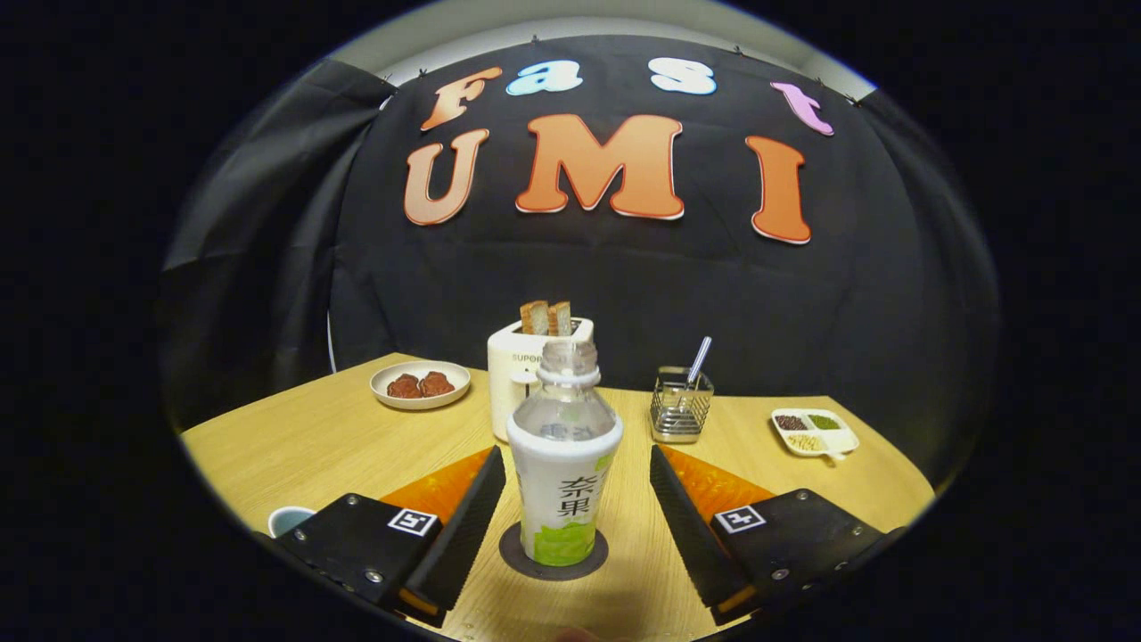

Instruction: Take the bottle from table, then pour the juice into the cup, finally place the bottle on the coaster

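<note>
Gripper view looks across a light wooden table (294, 446) toward the black booth wall. Farthest left, just beside the left finger's black housing, the rim of a pale blue cup (290, 519) peeks up. Behind it, further back on the table, a round plate (420, 384) carries two reddish-brown pieces of food. Next comes a white toaster (517, 383) with two slices of toast (546, 317) standing upright in its slots.

The bottle (563, 464) stands upright in the middle, directly ahead of the toaster, its clear neck uncapped and its lower body wrapped in a white and green label. It rests on a dark round coaster (553, 555), between the two fingers. The jaws (570, 499) stand wide open around it: each ribbed black pad sits apart from the bottle with a clear gap of table on either side, so nothing is held. Orange patches of a mat (713, 486) show on the table behind both fingers.

Right of the bottle, a wire mesh holder (680, 406) stands with a metal utensil (698, 360) leaning out of it. Farthest right lies a white divided dish (814, 432) holding small heaps of dark, green and pale grains or beans.
</note>
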`<state>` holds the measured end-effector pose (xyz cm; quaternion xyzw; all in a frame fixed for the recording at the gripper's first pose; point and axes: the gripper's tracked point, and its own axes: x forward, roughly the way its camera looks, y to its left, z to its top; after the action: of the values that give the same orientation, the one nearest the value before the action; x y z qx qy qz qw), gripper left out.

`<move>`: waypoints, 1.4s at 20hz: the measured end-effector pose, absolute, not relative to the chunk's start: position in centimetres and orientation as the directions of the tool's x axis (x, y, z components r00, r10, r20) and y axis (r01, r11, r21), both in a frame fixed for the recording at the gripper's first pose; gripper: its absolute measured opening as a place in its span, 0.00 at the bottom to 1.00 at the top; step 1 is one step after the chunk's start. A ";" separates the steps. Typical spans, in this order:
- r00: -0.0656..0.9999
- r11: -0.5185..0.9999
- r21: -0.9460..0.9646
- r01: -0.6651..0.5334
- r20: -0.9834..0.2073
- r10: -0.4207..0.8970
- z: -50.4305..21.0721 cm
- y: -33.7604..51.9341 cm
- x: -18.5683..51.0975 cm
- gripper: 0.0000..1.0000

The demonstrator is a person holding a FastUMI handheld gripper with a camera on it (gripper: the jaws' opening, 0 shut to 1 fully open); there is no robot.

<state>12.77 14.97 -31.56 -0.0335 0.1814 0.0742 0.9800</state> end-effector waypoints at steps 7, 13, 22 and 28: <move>0.968 0.988 -0.099 -0.122 -0.232 0.096 -20.9 13.9 11.2 0.97; 0.977 0.990 -0.110 -0.084 -0.204 0.060 -14.8 13.0 8.3 0.98; 0.986 0.995 -0.074 -0.065 -0.161 0.053 -8.6 12.5 5.3 0.99; 0.994 0.997 -0.061 -0.043 -0.107 0.036 -6.4 10.8 3.5 0.99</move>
<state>3.54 10.79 -6.40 -0.0319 0.0531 0.0199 0.9979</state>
